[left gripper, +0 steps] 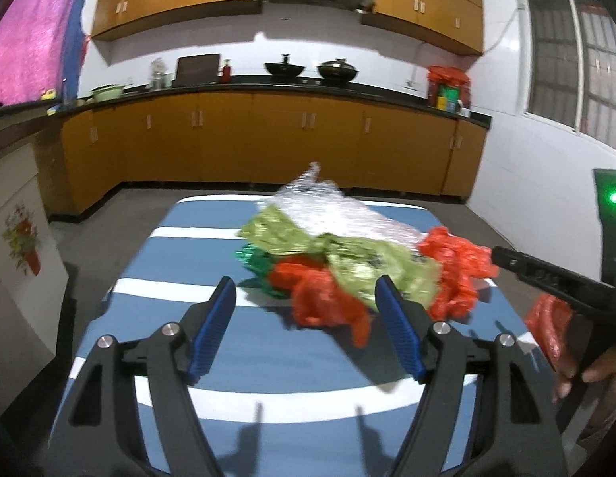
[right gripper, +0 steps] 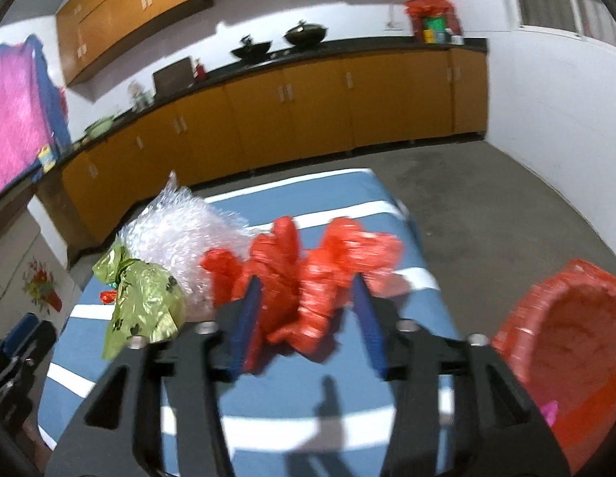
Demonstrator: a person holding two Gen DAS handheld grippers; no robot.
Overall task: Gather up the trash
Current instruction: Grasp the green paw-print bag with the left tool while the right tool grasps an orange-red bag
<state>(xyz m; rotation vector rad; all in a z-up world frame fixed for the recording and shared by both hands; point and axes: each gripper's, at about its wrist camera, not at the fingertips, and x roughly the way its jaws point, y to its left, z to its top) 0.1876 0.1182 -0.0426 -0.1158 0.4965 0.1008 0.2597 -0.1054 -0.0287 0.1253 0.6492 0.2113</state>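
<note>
A heap of crumpled trash lies mid-surface on the blue-and-white striped surface (left gripper: 236, 357): bubble wrap (left gripper: 328, 210) far, olive-green plastic bag (left gripper: 347, 254) and red plastic bags (left gripper: 320, 302) near. The left gripper (left gripper: 306, 326) hovers with jaws spread, empty. The right gripper (right gripper: 306, 318), jaws spread, straddles a red plastic bag (right gripper: 308, 278). A red-lined bin (right gripper: 578, 338) stands right.

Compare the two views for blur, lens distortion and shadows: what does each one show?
Left wrist view: the red plastic bag is smeared by motion blur, the counter bows from fisheye distortion, and finger shadows fall on the striped table. Right wrist view: the red bags between the right hand-held gripper fingers are blurred, the bubble wrap crisper, and the cabinets curve.
</note>
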